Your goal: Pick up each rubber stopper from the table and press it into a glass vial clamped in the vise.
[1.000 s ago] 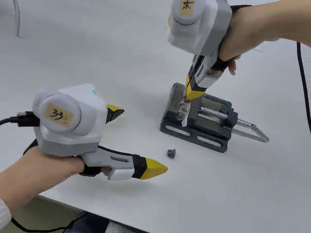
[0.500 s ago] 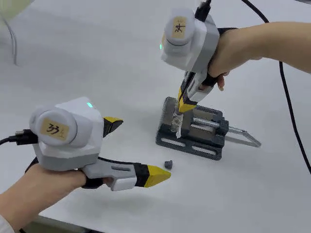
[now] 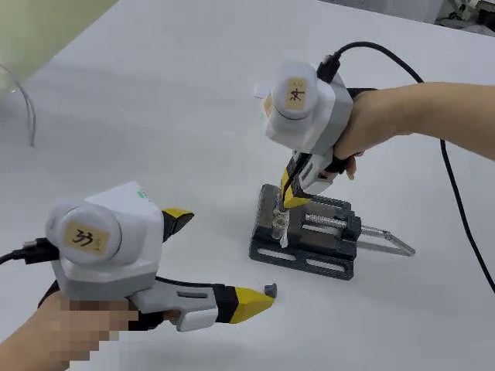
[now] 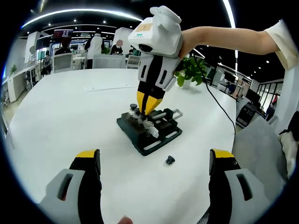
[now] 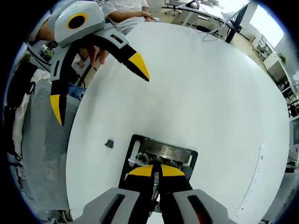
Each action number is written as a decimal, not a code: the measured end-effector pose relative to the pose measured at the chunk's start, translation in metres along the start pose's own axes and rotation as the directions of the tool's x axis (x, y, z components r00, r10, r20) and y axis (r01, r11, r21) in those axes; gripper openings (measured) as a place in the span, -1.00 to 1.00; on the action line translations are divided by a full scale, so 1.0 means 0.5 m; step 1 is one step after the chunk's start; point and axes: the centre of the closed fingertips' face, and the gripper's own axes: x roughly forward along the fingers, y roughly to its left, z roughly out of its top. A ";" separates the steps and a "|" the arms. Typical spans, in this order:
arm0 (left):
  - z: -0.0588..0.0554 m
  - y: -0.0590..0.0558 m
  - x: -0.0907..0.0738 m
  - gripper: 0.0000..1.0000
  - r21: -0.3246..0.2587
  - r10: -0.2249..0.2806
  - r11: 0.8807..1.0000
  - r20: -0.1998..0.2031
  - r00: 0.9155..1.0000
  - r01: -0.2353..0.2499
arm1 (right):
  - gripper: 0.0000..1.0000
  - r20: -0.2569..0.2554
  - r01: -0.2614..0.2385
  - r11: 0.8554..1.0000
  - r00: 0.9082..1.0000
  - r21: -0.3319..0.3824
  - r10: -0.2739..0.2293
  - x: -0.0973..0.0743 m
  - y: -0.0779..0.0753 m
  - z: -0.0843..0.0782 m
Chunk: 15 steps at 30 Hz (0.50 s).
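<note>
The left gripper (image 3: 220,259) is spread wide. A small dark rubber stopper (image 3: 270,291) lies on the white table (image 3: 155,116) at its yellow tip. Farther off, a clear glass vial (image 3: 278,226) stands upright, mouth up, in the dark metal vise (image 3: 305,263). The right gripper (image 3: 288,202) points down just above it, tips pressed together.

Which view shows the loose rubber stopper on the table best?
The left gripper view: the rubber stopper lies unobstructed. In the head view the left gripper partly hides it; the right gripper view shows it tiny.

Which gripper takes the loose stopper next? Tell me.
Left gripper: its fingers are open, the stopper lying just ahead. The right gripper is shut over the vial in the vise.
</note>
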 end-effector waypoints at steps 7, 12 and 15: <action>-0.003 0.002 -0.005 0.93 0.005 0.004 1.000 -0.006 1.000 -0.004 | -1.00 0.024 0.013 1.000 1.000 0.000 -0.013 0.002 -0.006 0.004; -0.001 -0.001 -0.007 0.93 0.006 0.006 1.000 -0.004 1.000 -0.006 | -1.00 0.024 0.017 1.000 1.000 -0.015 -0.017 0.005 -0.011 0.002; -0.004 0.004 -0.010 0.94 0.011 0.009 1.000 -0.008 1.000 -0.009 | -1.00 0.033 0.020 1.000 0.999 -0.016 -0.020 0.005 -0.011 0.002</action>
